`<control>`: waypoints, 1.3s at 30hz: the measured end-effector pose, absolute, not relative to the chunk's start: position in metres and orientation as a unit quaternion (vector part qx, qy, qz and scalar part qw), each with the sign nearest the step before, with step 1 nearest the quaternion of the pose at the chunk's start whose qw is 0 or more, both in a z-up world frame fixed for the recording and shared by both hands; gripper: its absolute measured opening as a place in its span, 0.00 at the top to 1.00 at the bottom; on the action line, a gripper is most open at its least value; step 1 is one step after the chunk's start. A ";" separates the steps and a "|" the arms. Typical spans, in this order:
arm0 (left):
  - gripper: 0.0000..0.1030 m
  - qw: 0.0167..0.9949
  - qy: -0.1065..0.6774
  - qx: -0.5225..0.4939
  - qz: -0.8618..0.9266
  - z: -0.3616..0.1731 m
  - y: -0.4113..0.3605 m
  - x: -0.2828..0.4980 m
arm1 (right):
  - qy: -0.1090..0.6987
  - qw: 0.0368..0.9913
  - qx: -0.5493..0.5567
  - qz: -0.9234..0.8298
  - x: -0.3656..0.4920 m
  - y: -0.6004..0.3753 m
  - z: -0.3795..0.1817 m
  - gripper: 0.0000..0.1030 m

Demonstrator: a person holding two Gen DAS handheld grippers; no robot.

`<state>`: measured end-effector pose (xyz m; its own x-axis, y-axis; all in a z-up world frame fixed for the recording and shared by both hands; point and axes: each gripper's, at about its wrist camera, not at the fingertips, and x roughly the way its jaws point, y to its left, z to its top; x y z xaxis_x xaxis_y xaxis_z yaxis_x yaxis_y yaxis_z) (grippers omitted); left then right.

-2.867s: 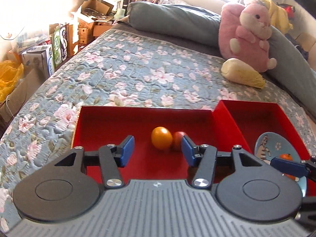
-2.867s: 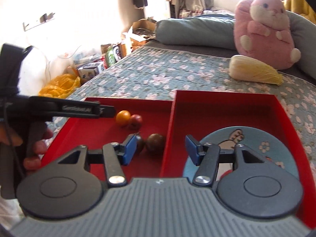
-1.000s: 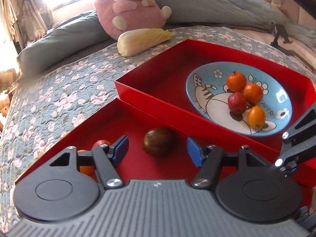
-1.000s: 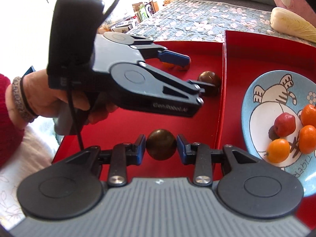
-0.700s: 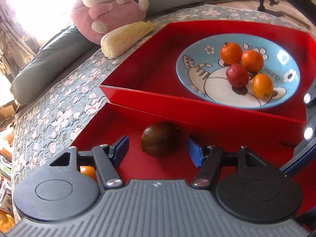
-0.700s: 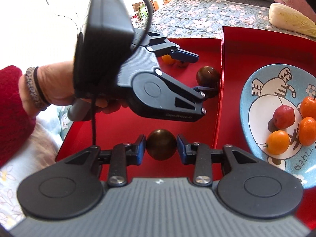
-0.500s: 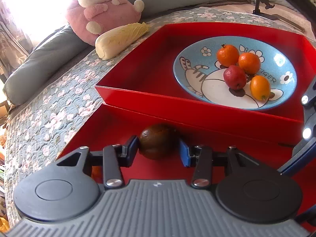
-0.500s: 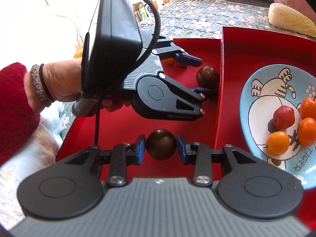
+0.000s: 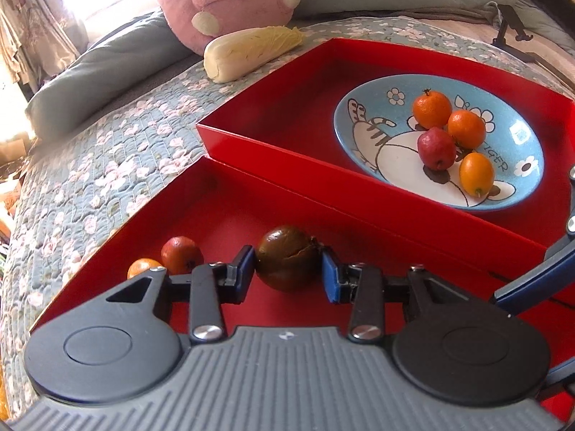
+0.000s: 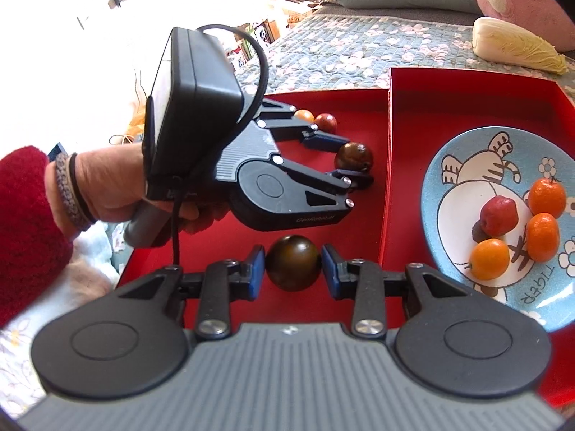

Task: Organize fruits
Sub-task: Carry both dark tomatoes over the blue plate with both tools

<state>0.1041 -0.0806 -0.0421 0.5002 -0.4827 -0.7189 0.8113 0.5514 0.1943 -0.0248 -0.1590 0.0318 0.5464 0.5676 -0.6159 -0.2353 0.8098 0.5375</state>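
My left gripper (image 9: 288, 276) is shut on a brown round fruit (image 9: 286, 263) above the left red tray (image 9: 222, 215); it also shows in the right wrist view (image 10: 354, 165), holding that fruit (image 10: 353, 156). My right gripper (image 10: 293, 269) is shut on a second dark brown fruit (image 10: 293, 267) over the same tray (image 10: 363, 115). A small red fruit (image 9: 180, 249) and an orange one (image 9: 142, 267) lie in the tray's corner. The blue cat plate (image 9: 377, 115) in the right red tray (image 9: 287, 115) holds three orange fruits and a red one (image 9: 436, 148).
Both trays sit on a flowered quilt (image 9: 107, 151). A toy cabbage (image 9: 251, 52) and a pink plush (image 9: 222, 3) lie behind the trays, with grey pillows beyond. Boxes stand beside the bed (image 10: 258, 36). A black stand (image 9: 510, 28) lies at the far right.
My left gripper has shut on the brown fruit and lifted it slightly. My right gripper keeps its hold on the other brown fruit, almost still.
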 end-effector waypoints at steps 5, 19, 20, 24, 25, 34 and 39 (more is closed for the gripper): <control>0.56 0.830 0.341 0.247 -0.366 -0.038 -0.077 0.093 | 0.404 0.860 0.211 0.229 -0.040 -0.161 0.035 0.63; 0.56 0.870 0.355 0.206 -0.272 -0.007 -0.078 0.070 | 0.381 0.871 0.236 0.200 -0.059 -0.191 0.041 0.63; 0.56 0.872 0.353 0.203 -0.271 -0.004 -0.079 0.069 | 0.379 0.871 0.238 0.200 -0.060 -0.192 0.041 0.63; 0.56 0.881 0.343 0.196 -0.261 0.008 -0.083 0.064 | 0.373 0.873 0.243 0.201 -0.062 -0.199 0.043 0.63; 0.56 0.883 0.341 0.192 -0.260 0.011 -0.084 0.063 | 0.371 0.873 0.244 0.200 -0.063 -0.202 0.044 0.63; 0.56 0.889 0.304 0.190 -0.285 0.037 -0.112 0.044 | 0.355 0.879 0.261 0.184 -0.069 -0.229 0.044 0.63; 0.56 0.886 0.302 0.177 -0.302 0.040 -0.127 0.037 | 0.353 0.881 0.267 0.166 -0.075 -0.245 0.040 0.63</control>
